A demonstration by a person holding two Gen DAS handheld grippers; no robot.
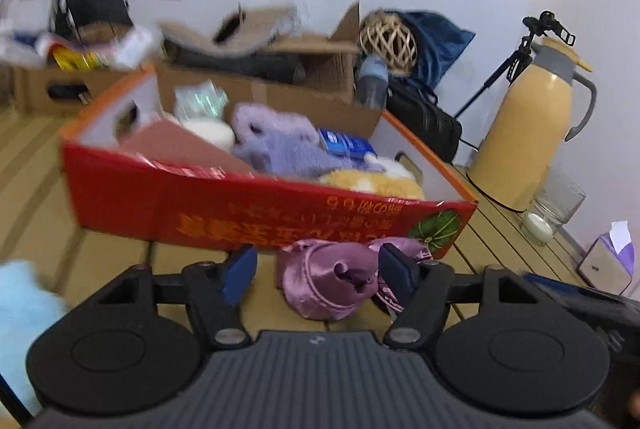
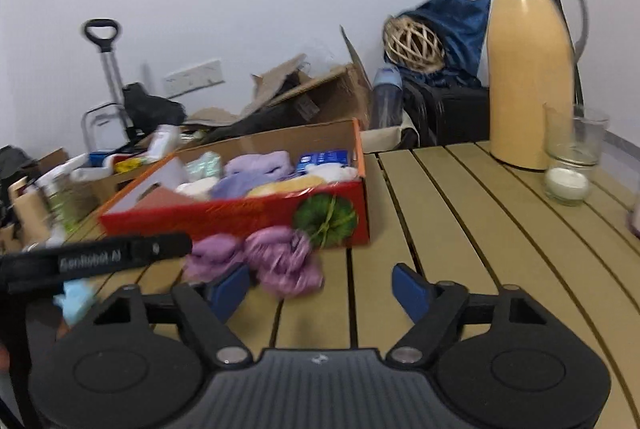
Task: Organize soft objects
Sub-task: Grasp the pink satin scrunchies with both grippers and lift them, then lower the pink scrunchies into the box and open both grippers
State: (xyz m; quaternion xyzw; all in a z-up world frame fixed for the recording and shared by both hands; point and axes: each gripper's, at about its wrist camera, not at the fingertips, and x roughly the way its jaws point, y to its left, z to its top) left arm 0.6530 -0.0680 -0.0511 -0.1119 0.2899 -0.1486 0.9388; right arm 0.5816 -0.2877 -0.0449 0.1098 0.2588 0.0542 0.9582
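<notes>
pink satin bundle [image 1: 332, 279] on slatted table [image 2: 460, 229], touching front of red box [image 1: 240, 213]. left gripper [image 1: 318, 271] spread wide around bundle, not yet pinching. right gripper [image 2: 322, 289] wide, empty, just beside it. close on bunched middle; slippery, lift clear over box wall

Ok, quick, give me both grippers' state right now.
Left gripper: open, fingers either side of the pink satin cloth, not clamped on it.
Right gripper: open, holding nothing, above the slatted table.
</notes>
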